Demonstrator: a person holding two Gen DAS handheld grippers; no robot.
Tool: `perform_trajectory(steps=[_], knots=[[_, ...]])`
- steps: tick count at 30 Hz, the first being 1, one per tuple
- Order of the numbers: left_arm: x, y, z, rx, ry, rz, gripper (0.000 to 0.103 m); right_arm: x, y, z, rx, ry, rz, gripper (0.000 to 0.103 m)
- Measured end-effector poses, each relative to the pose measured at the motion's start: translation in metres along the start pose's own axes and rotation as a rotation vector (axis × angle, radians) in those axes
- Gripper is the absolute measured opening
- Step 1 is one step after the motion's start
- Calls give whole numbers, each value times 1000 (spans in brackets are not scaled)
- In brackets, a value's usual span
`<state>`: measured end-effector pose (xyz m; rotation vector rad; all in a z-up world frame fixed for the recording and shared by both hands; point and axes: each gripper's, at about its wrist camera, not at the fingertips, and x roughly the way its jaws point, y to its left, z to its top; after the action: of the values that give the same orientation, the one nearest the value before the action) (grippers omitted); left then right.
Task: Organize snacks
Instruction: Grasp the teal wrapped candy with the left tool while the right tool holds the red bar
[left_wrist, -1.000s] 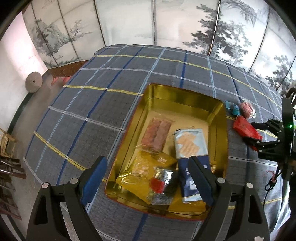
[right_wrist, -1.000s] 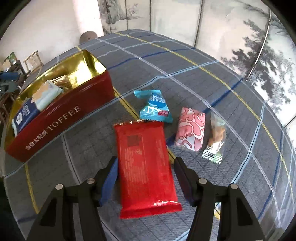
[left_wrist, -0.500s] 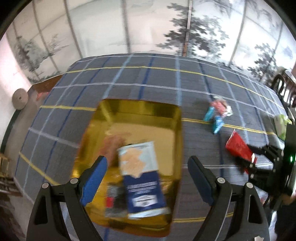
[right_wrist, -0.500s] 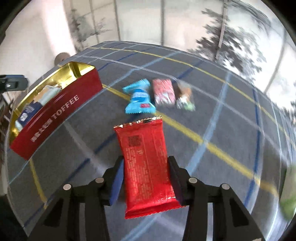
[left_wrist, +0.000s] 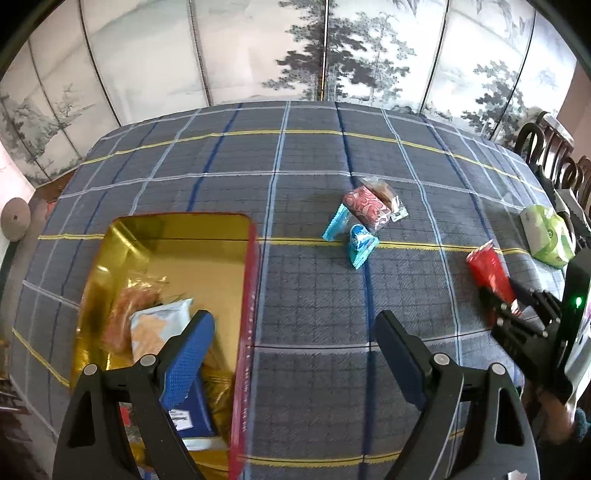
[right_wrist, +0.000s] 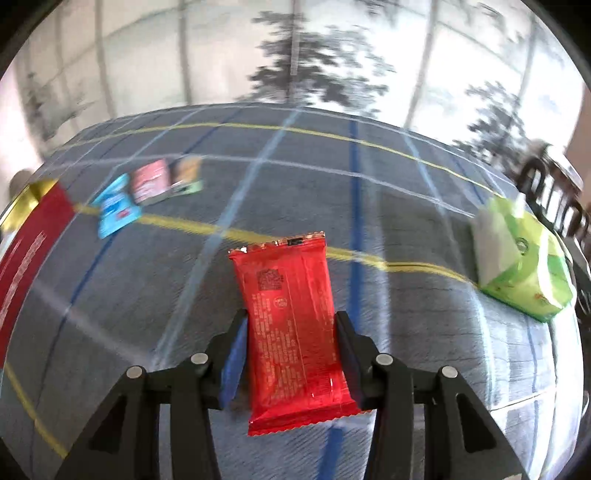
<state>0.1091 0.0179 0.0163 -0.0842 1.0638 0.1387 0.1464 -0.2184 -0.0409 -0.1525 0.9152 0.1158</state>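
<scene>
Right gripper: my fingers are clamped on the red pack, one on each long edge; the pack sticks forward past the fingertips.
Red pack: in my right grip, above the cloth; from the left wrist view I see it at the far right, well apart from the tin.
Left gripper: my jaws are wide apart and hold nothing; the left finger hangs over the tin, the right one over bare cloth.
Tin: red outside, gold inside, on the cloth at my left; a pale blue pack and an orange one lie in it, with more wrappers I cannot make out.
Loose snacks: a blue pack, a pink pack and a clear-wrapped one lie close together on the cloth between the tin and my right gripper; whether they touch I cannot tell.
Green pack: on the cloth at the far right, near the table's edge.
Blur: the right wrist view is smeared away from the pack.
</scene>
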Motion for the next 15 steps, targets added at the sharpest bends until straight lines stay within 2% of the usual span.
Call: perform_trajectory(steps=[5, 9, 15], knots=[[11, -8, 7, -12, 15, 3, 86, 14, -18, 12, 83, -12, -62, 46], [22, -12, 15, -28, 30, 5, 86, 17, -22, 15, 88, -31, -73, 46], [39, -21, 28, -38, 49, -37, 78, 19, -24, 15, 93, -38, -64, 47]])
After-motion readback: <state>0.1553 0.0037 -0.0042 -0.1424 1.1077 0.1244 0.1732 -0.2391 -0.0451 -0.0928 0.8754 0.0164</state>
